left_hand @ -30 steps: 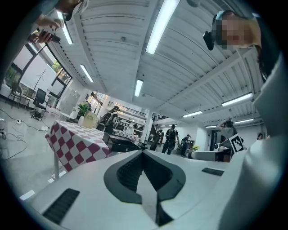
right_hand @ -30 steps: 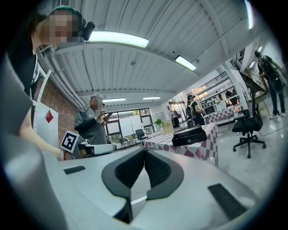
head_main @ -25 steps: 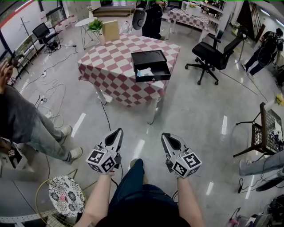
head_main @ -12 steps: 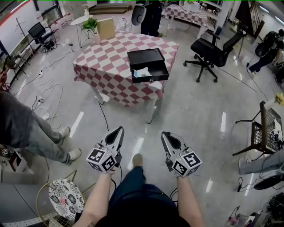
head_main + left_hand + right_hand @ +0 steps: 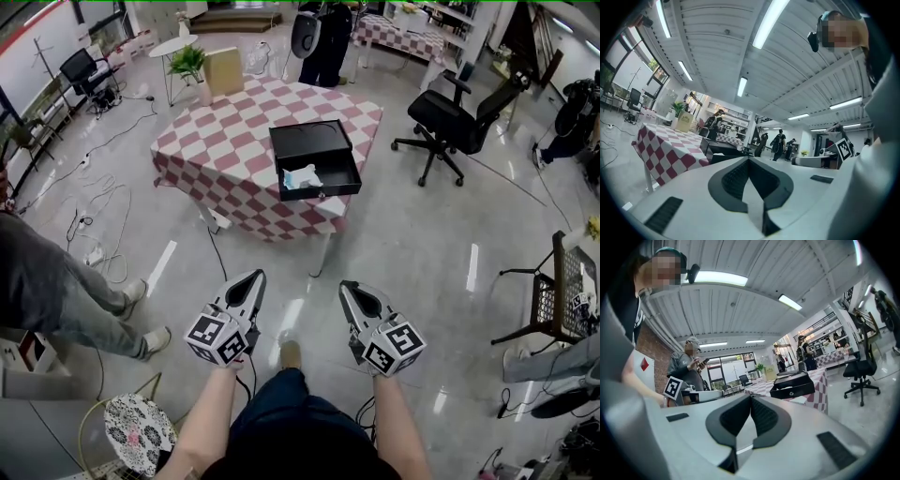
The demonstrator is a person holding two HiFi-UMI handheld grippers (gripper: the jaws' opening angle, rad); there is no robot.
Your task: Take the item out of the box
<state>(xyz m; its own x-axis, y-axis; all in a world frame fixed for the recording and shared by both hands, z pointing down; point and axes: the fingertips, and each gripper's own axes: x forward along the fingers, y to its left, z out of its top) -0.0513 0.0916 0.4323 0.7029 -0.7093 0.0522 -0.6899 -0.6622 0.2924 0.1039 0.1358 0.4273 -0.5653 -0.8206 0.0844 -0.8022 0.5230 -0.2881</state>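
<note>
A black box (image 5: 312, 144) with its front drawer pulled open sits on the table with the red-and-white checked cloth (image 5: 225, 141). A pale white-blue item (image 5: 302, 177) lies in the drawer. Both grippers are held level over the floor, well short of the table and side by side. My left gripper (image 5: 254, 276) and right gripper (image 5: 345, 285) are each shut with nothing between the jaws. The box (image 5: 719, 151) shows ahead of the left gripper (image 5: 749, 159) in the left gripper view. Beyond the right gripper (image 5: 751, 396), the right gripper view shows the box (image 5: 792, 384) on the table.
A black office chair (image 5: 448, 117) stands right of the table. A person's legs (image 5: 66, 295) are at the left, a patterned stool (image 5: 139, 427) near my left arm. A plant (image 5: 188, 62) and cardboard box (image 5: 223, 70) sit on the table's far corner. Cables lie on the floor.
The table and box have drawn nearer and lower in the head view as I step forward. Both grippers keep their pose and stay shut.
</note>
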